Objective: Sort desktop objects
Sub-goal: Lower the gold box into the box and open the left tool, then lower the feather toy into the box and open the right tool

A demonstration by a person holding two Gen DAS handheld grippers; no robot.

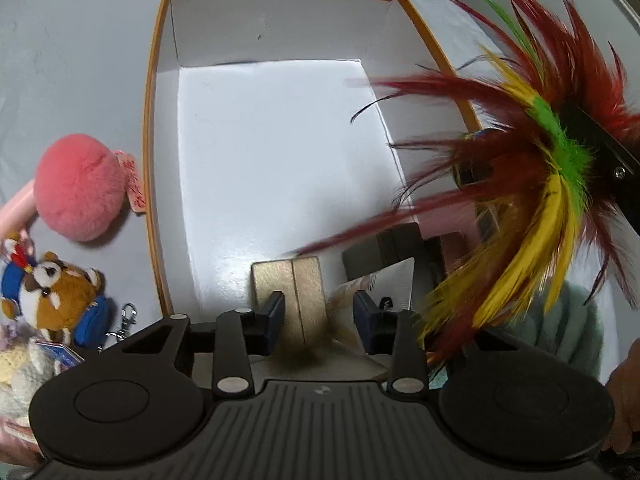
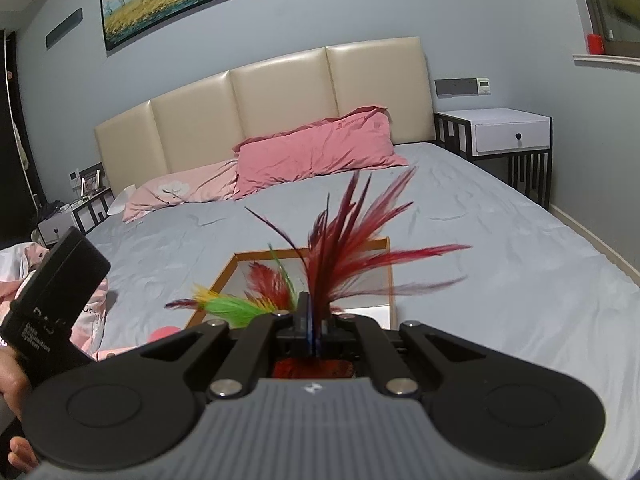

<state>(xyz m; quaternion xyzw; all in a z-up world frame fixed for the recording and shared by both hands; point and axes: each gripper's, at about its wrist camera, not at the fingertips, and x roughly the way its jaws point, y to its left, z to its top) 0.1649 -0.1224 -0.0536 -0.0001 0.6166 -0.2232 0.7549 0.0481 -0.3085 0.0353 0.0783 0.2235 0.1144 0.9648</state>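
An orange-rimmed box [image 1: 154, 128] with a white inside lies on the grey bed sheet; it also shows in the right wrist view [image 2: 236, 258]. My left gripper [image 1: 319, 316] is open and empty over the box's near end, above tan blocks [image 1: 288, 280] lying inside. My right gripper [image 2: 314, 320] is shut on a shuttlecock of red, yellow and green feathers [image 2: 344, 248], held above the box. The same feathers [image 1: 548, 148] hang at the right in the left wrist view.
A pink pompom [image 1: 80, 188], a raccoon plush [image 1: 60, 296] and a cream plush [image 1: 24, 372] lie left of the box. Dark blocks [image 1: 384, 252] sit at its near right. Pink pillows [image 2: 316, 148] and a nightstand [image 2: 508, 136] stand far back.
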